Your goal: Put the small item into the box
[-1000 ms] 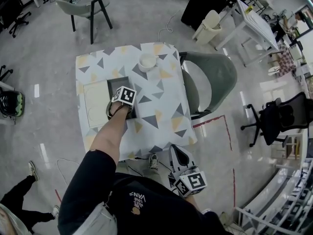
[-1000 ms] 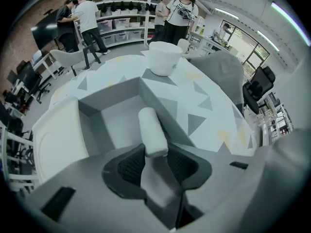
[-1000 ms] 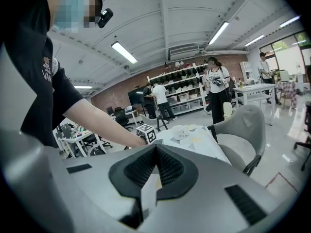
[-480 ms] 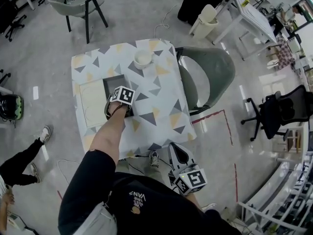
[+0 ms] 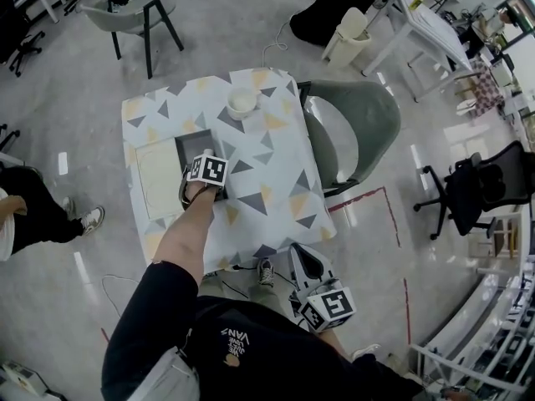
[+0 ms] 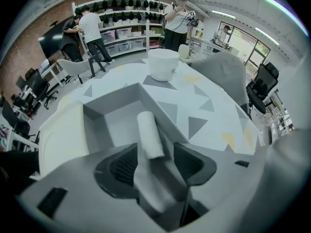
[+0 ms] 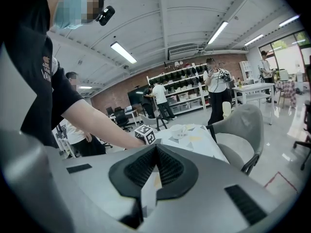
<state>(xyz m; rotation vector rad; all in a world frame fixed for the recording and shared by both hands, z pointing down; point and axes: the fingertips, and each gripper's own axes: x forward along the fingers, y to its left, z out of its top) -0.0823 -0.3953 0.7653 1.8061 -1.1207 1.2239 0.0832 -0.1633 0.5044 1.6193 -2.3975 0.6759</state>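
Patterned tabletop (image 5: 276, 182) holds the grey box (image 6: 104, 111); over it the left gripper (image 6: 156, 163) has just been opening its jaws, and the white roll (image 6: 149, 132) lies loose between them inside the box, so delivery looks done. Off the table, the right gripper (image 7: 155, 165) is clenched on nothing.

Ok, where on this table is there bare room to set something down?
Free: the cloth between the box and the edge by the chair, and the near strip. Crowded: the left, lid beside box; bowl at the far edge.
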